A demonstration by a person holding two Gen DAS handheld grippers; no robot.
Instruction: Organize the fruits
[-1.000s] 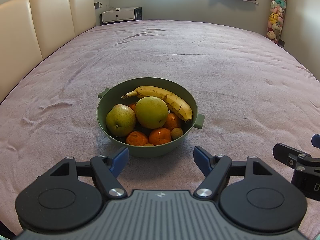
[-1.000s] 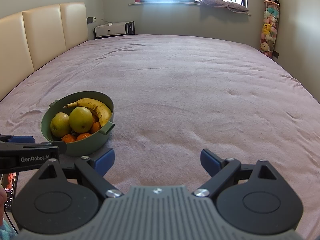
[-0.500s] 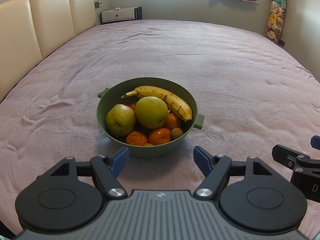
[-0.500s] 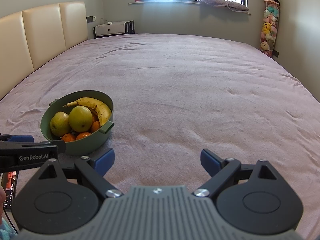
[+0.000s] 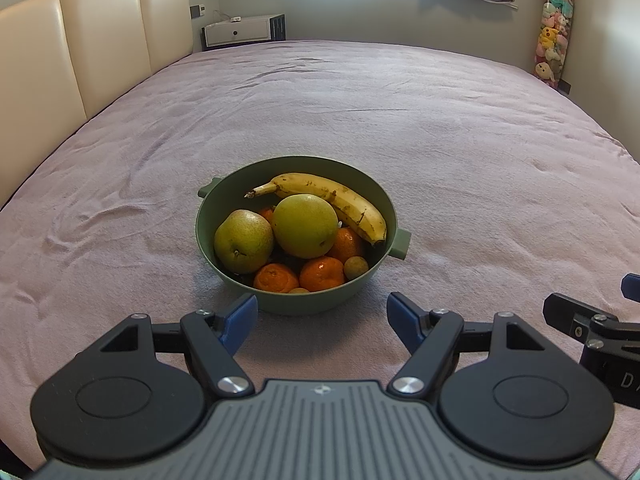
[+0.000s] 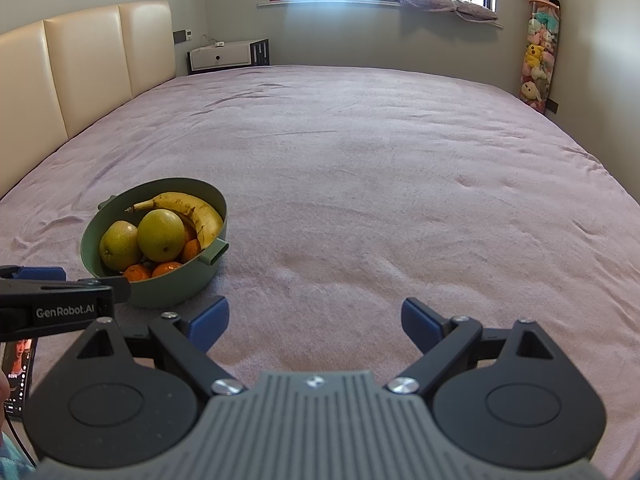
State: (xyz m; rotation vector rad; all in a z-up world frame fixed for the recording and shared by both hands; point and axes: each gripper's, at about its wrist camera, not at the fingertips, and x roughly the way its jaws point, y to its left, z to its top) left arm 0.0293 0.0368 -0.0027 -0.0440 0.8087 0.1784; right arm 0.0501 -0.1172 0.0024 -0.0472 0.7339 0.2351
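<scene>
A green bowl (image 5: 224,216) with two small handles sits on the pink bedspread. It holds a banana (image 5: 340,204), two yellow-green pears (image 5: 306,226), several oranges (image 5: 322,274) and a small brown fruit (image 5: 356,267). My left gripper (image 5: 322,318) is open and empty, just in front of the bowl. My right gripper (image 6: 314,322) is open and empty over bare bedspread, to the right of the bowl (image 6: 176,284); the banana (image 6: 192,208) and pears (image 6: 160,234) show there too.
The bed (image 5: 360,120) spreads wide on all sides. A cream headboard (image 5: 80,48) runs along the left. A white nightstand (image 5: 240,32) stands at the back. Plush toys (image 5: 552,40) hang at the far right. A phone (image 6: 18,376) lies at the lower left.
</scene>
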